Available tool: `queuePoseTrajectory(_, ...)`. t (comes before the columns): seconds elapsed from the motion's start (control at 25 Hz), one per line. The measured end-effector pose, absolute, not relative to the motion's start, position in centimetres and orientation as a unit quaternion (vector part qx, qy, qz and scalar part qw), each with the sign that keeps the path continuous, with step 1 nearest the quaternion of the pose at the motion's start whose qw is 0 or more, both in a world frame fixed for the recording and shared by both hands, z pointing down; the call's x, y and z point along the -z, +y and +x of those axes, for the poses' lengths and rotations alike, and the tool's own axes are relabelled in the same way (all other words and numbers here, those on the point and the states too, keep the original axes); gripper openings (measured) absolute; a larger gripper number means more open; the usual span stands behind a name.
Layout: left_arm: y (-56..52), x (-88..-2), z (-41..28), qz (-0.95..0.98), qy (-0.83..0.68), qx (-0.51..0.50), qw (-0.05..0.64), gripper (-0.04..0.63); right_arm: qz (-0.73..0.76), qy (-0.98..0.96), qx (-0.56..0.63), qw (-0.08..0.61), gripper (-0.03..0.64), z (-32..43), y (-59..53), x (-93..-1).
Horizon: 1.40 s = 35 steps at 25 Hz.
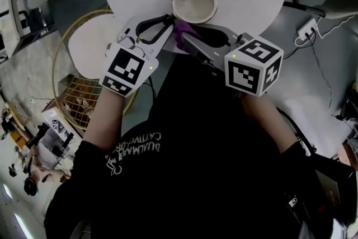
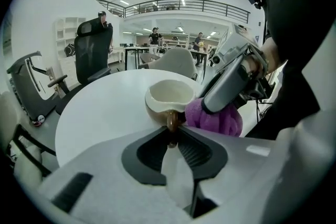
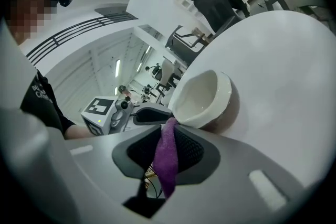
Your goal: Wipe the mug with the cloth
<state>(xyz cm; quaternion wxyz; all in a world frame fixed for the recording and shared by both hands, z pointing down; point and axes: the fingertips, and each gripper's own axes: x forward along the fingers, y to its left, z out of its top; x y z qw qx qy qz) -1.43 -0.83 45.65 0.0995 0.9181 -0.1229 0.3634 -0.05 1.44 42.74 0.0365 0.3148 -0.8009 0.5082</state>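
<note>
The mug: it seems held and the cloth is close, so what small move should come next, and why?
Probably press the cloth against the outer wall of the mug and begin rubbing. The left gripper is clamped on the handle, so the mug on the table looks steady, and the right gripper pinches the purple cloth right beside it.
</note>
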Motion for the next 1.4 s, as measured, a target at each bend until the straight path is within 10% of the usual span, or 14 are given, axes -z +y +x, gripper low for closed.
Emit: queuePoseTrajectory(1.4,1.3,-44.8,-0.7,0.903,0.051,-0.405,0.136,0.067,0.329,-0.747,-0.538,0.210,0.081,4.7,1.6,-42.5)
